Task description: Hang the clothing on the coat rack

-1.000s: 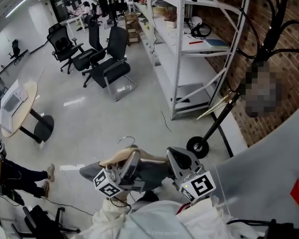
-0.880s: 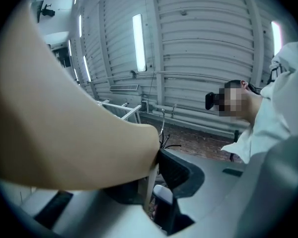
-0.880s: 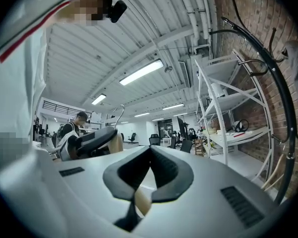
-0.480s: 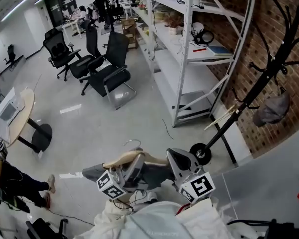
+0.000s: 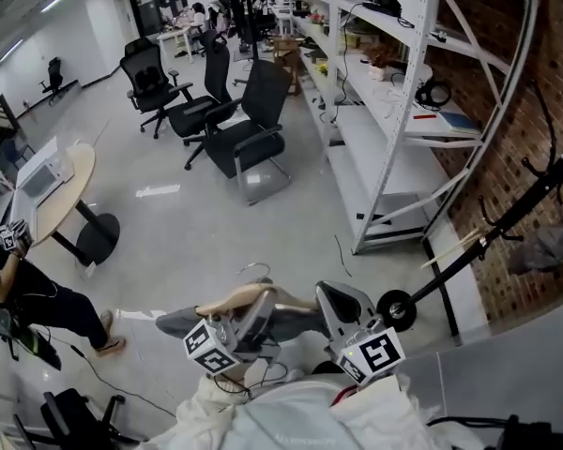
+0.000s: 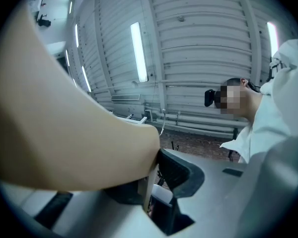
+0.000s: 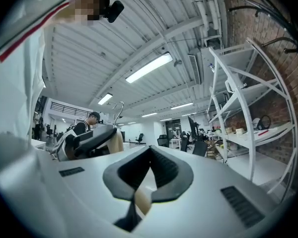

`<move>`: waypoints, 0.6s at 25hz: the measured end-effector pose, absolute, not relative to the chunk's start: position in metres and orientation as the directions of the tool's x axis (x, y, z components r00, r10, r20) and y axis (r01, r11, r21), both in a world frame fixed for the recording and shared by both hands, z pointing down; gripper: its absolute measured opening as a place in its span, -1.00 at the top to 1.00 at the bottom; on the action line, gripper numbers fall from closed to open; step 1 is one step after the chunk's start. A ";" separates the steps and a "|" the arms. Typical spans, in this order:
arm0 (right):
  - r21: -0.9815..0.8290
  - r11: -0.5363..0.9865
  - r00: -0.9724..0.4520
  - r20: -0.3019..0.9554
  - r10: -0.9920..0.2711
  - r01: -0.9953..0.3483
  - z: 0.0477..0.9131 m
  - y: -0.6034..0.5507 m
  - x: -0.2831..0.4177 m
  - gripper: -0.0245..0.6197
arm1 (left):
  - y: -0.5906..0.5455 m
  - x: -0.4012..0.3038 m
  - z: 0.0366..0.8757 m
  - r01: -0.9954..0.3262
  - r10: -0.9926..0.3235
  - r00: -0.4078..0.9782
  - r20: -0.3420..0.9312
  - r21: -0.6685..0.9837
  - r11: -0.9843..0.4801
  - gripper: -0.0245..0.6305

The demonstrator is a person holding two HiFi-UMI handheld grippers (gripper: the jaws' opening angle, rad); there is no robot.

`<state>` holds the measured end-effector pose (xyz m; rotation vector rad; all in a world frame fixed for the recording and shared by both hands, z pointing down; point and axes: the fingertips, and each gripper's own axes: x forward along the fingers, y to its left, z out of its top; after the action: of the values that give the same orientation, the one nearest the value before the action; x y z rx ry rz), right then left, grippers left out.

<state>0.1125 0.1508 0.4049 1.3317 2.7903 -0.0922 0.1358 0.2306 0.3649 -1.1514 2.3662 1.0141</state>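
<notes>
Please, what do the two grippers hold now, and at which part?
Both clamp one wooden hanger carrying grey clothing: the left gripper near its middle, the right gripper at its right end.

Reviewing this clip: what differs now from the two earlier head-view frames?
The view has swung. The coat rack slid from the upper right to the right edge, partly cut off. The shelving and office chairs shifted right. Nothing was taken or let go. The left gripper and right gripper stay shut on the wooden hanger carrying the grey garment, low in frame as before.
</notes>
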 end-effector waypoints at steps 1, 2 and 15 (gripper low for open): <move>-0.032 0.609 -0.610 -0.070 0.789 0.792 0.404 0.161 0.112 0.86 | 0.240 0.137 0.365 -0.772 -0.541 -0.636 -0.550 0.460 0.440 0.62; -0.032 0.591 -0.592 -0.071 0.803 0.806 0.403 0.172 0.110 0.86 | 0.248 0.138 0.365 -0.762 -0.528 -0.648 -0.549 0.459 0.457 0.62; -0.049 0.231 -0.236 -0.122 0.964 0.972 0.392 0.313 0.106 0.86 | 0.365 0.161 0.355 -0.527 -0.269 -0.810 -0.521 0.444 0.725 0.62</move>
<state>0.1062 0.3132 0.3916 1.9002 2.4128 -0.1752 0.1609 0.3645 0.3549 -0.6103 2.5039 0.8272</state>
